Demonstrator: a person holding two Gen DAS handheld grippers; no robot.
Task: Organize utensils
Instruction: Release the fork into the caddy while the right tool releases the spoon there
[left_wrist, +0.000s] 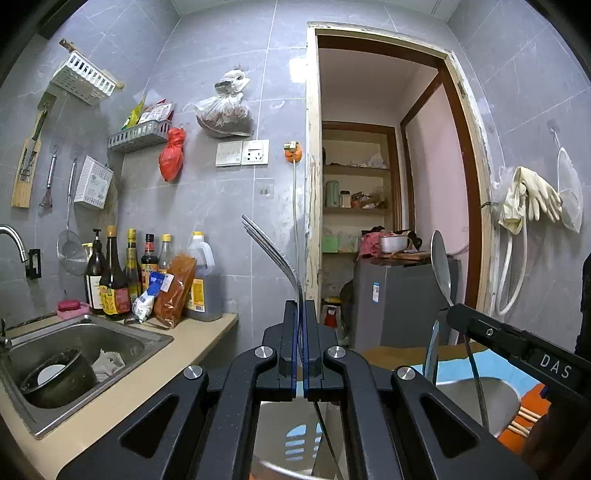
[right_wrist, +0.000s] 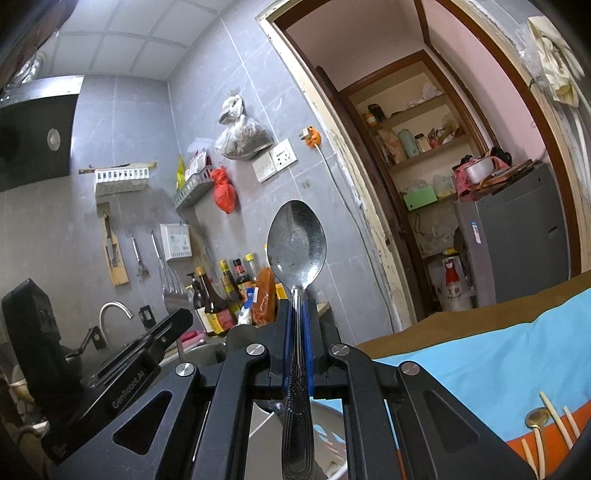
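While clamped, spoon (right_wrist: 297, 247) rises above right hand-held gripper (right_wrist: 298, 325).

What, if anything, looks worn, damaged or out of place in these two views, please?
The door frame is the main thing: its pale paint is chipped and flaking along the edge beside the doorway. The spoon held in the right gripper has a scuffed, spotted bowl. The fork in the left gripper looks sound.

Steel fork (left_wrist: 275, 254) upright, tines curving left, patterned steel spoon (right_wrist: 297, 251) upright, bowl up
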